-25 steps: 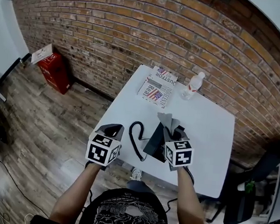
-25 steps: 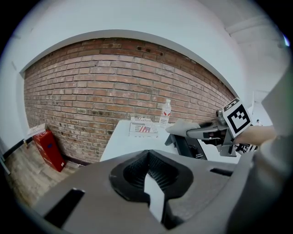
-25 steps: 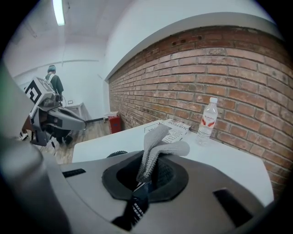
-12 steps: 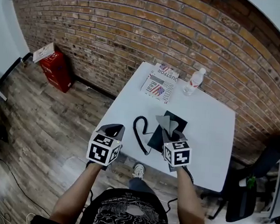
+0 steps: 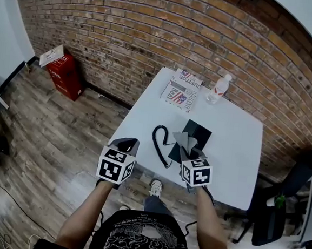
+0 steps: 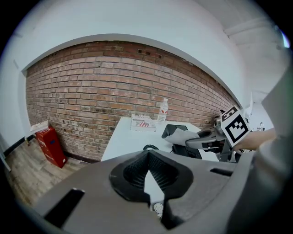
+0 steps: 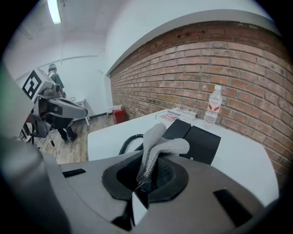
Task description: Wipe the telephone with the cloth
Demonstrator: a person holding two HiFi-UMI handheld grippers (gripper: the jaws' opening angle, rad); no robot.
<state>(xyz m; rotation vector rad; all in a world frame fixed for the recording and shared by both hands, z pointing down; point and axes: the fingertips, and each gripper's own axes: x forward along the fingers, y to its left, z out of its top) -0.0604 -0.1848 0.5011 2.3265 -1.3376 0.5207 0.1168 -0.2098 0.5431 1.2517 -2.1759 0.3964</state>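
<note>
Approach looks to be the step in hand: the right gripper (image 7: 144, 182) has its jaws pinched tight on the lower end of the grey cloth (image 7: 156, 142), whose loose folds stand up and flop forward past the tips. The telephone (image 7: 203, 144), black and flat-topped, lies on the white table (image 5: 235, 150) just beyond that cloth and a little to the right. Its coiled cord (image 5: 157, 140) trails off to the left, toward the table's near-left edge. From the head view the cloth overlaps the telephone's near edge, but I cannot tell whether fabric is touching plastic or hanging just above it.

The left gripper (image 6: 148, 155) hangs off the near-left side of the table, well apart from the telephone. Its jaws are closed tip to tip with nothing between them.

The next move calls for lowering the cloth's free folds flat onto the telephone's top and drawing them across it. The grip must stay firm so the cloth does not slip out. The left gripper may need to steady the telephone if it slides.
</note>
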